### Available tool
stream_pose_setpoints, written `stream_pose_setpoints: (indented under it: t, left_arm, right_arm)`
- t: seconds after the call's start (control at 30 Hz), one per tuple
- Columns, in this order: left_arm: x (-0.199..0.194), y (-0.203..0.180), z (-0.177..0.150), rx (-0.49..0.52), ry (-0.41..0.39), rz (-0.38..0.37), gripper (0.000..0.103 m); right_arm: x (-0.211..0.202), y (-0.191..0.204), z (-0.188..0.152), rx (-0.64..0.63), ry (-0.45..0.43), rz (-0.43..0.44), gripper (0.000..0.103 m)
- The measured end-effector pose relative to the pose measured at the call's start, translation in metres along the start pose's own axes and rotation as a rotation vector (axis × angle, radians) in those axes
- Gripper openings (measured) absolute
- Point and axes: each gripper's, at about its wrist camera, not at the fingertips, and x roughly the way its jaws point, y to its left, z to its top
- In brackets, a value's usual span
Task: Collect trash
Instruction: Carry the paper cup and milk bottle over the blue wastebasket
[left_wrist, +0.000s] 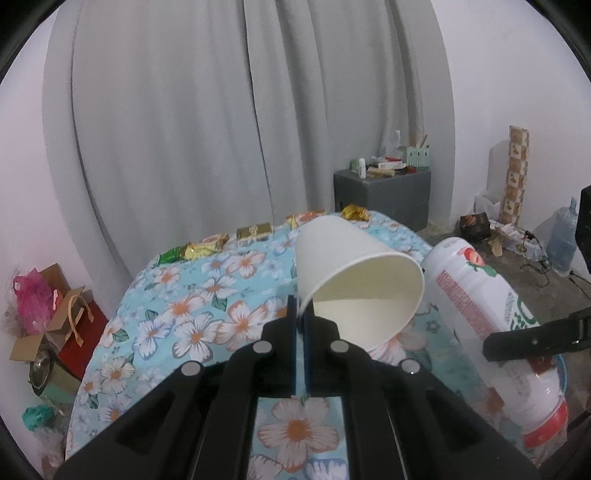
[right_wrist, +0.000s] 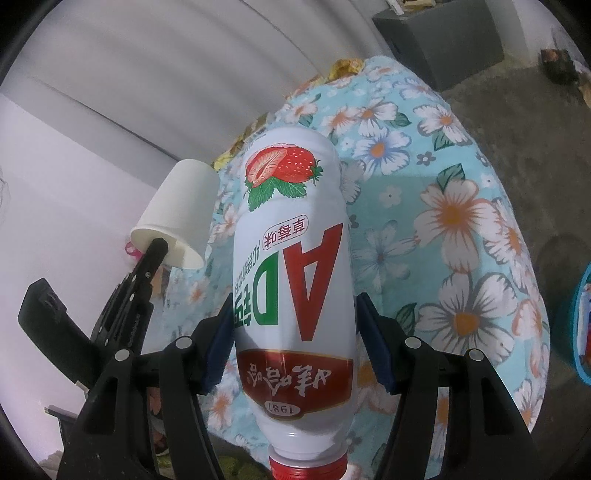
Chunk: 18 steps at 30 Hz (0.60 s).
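Taking the worktop with its pale blue, flower-printed cloth (left_wrist: 207, 295) as our landmark, we begin at its left. On the floor beside its left edge sits a heap of clutter: a pink plastic bag (left_wrist: 31, 295), a red gift bag with tan handles (left_wrist: 79, 332) and an opened cardboard box (left_wrist: 29, 349). Along the worktop's far edge lies a row of gold and green foil snack wrappers (left_wrist: 207, 248), trash not yet gathered.

Above the middle of the worktop, our left gripper (left_wrist: 301, 325) is clamped on the rim of a white paper cup (left_wrist: 351, 266), one finger inside the mouth and one outside. The cup is lifted and tipped, its mouth facing back toward us and its base pointing away.

To the right of the cup, our right gripper (right_wrist: 295, 339) grasps a white plastic drink bottle with a strawberry picture and red cap (right_wrist: 291, 266) around its body. Its long axis runs along the fingers, cap end nearest us, base away.

At the worktop's right edge we glimpse the rim of a blue bin (right_wrist: 576, 325), probably the drop point, so the right gripper looks nearer.

Only the left view shows the wrappers clearly; only the right view shows the bottle's label and both blue pads against it.
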Motion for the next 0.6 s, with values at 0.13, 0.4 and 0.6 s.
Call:
stream_pose_setpoints:
  t: [0.13,0.4,0.6]
  left_arm:
    - [-0.015,-0.001,0.005,0.001,-0.029,-0.005,0.002]
    - [-0.042,-0.010,0.010,0.014,-0.074,-0.039,0.002]
    - [-0.059,-0.023,0.014,0.042,-0.112,-0.073,0.002]
  right_arm:
    - [-0.013,0.003,-0.006,0.003,-0.015,0.008,0.059]
    - [-0.037,0.004,-0.015,0.021,-0.052,0.028,0.059]
    - [-0.059,-0.001,-0.023,0.042,-0.085,0.038,0.059]
